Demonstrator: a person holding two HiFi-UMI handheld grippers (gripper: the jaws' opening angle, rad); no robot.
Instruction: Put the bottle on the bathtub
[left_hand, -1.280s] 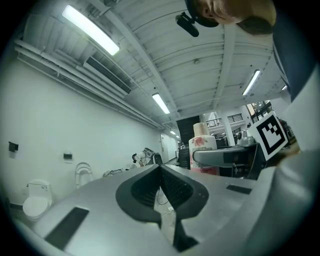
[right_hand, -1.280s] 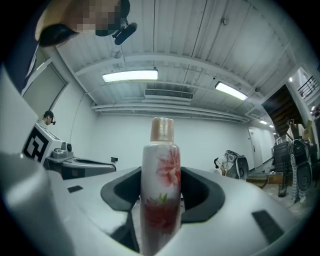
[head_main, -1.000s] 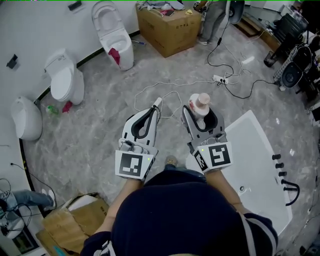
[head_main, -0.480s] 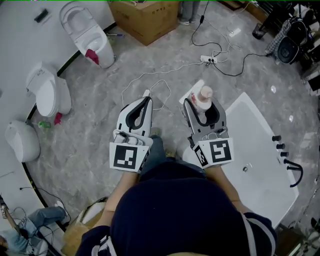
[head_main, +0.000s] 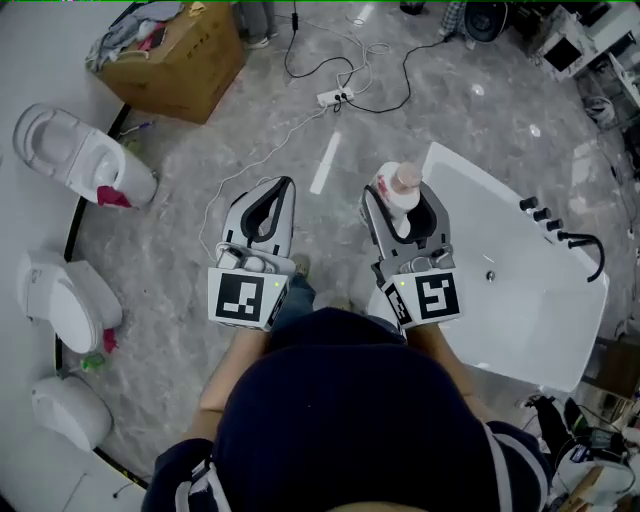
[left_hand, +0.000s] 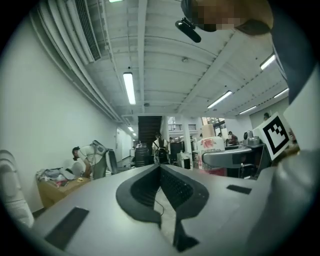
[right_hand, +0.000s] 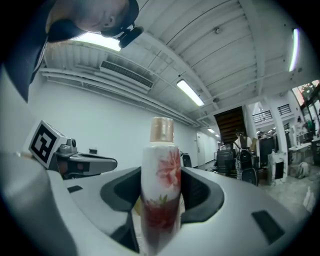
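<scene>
Bottle: white, red flower print, tan cap, upright, clamped at the lower body between the jaws of my right hand-held gripper. It's carried in the air, not set down yet. Looks like glossy plastic, so I'd guess light, fairly stiff, with a slippery skin. It's tall and narrow, so it should tip easily once let go. A grip low on the body seems right: the cap stays clear and the base is free to land flat, while squeezing harder would probably just dent it. In the head view it sits right at the near left edge of the bathtub, roughly over the rim; can't tell the height above it. The tub is white and smooth, with the tap at the far end, well apart from the bottle. I'd aim for the flat rim, base level, and open only once it stands. Left hand-held gripper is clenched on nothing, tips together, beside the right one over the grey marble floor. A toilet and a cardboard box are off to the left, not in play.
</scene>
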